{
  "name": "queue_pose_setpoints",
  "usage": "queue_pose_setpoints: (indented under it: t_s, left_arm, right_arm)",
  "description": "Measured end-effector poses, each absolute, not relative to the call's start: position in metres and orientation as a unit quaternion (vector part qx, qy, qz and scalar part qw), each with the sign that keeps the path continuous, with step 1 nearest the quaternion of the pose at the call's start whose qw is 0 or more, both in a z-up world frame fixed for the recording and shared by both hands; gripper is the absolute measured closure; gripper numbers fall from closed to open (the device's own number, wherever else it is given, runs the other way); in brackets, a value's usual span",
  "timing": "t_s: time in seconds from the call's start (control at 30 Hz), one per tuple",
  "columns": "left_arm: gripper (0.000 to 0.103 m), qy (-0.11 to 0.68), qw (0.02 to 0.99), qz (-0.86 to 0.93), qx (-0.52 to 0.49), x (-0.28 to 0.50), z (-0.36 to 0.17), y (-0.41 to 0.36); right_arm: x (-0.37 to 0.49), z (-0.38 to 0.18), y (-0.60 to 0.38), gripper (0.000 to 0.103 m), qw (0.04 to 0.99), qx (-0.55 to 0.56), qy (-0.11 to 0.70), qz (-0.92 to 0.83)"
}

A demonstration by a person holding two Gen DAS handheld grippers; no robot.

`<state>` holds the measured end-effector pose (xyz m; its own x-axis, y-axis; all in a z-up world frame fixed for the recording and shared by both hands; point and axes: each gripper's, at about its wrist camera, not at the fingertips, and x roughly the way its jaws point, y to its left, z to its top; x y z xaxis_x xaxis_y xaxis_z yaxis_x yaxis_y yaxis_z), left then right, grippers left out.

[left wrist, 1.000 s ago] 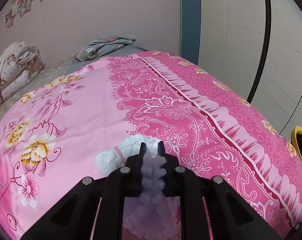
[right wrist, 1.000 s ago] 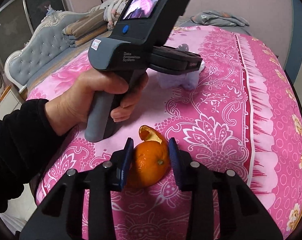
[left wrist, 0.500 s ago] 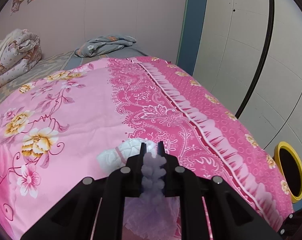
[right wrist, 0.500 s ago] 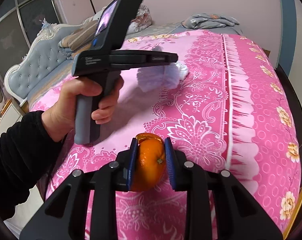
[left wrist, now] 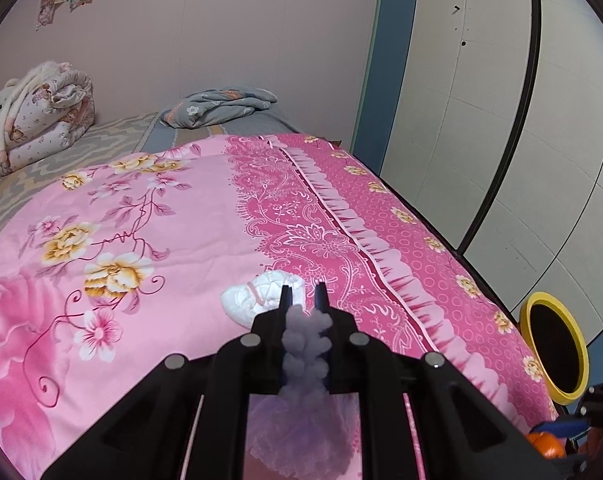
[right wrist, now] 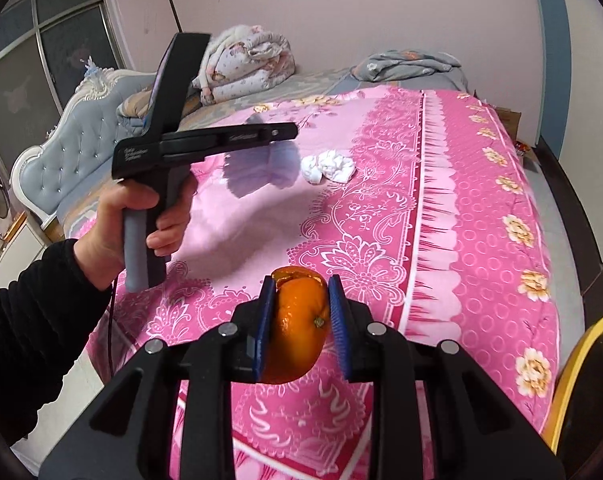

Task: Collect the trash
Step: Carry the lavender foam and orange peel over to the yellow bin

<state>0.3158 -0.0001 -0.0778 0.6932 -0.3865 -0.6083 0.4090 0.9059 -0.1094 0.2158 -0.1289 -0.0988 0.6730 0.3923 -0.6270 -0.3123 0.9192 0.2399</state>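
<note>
My left gripper (left wrist: 303, 298) is shut on a pale purple crumpled plastic bag (left wrist: 305, 354), which hangs below it above the pink bed cover (left wrist: 161, 240). The right wrist view shows that same gripper (right wrist: 289, 131) in a person's hand (right wrist: 141, 220), with the purple bag (right wrist: 261, 170) dangling under it. My right gripper (right wrist: 300, 284) is shut on an orange peel (right wrist: 297, 328) lifted off the bed. A crumpled white tissue (left wrist: 261, 298) lies on the cover just beyond the left fingertips, and the tissue (right wrist: 329, 166) also shows in the right wrist view.
A yellow-rimmed bin (left wrist: 555, 350) stands beside the bed at the right; its rim (right wrist: 573, 380) shows at the lower right of the right wrist view. Folded quilts (left wrist: 41, 116) and a grey blanket (left wrist: 221, 110) lie at the far end. A white wardrobe (left wrist: 501, 120) lines the right side.
Both grippers rose from the bed with their loads. The right jaws closed onto the orange peel and lifted it. The yellow bin came more into view.
</note>
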Motion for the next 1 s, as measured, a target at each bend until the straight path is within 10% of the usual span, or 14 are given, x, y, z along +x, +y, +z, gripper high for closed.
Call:
queue_pose_setpoints:
  t_s: [1.0]
  left_arm:
    - [0.092, 0.24, 0.939, -0.247, 0.015, 0.156, 0.021, -0.057]
  right_arm:
    - [0.103, -0.004, -0.221, 0.078, 0.964, 0.11, 0.224, 0.09]
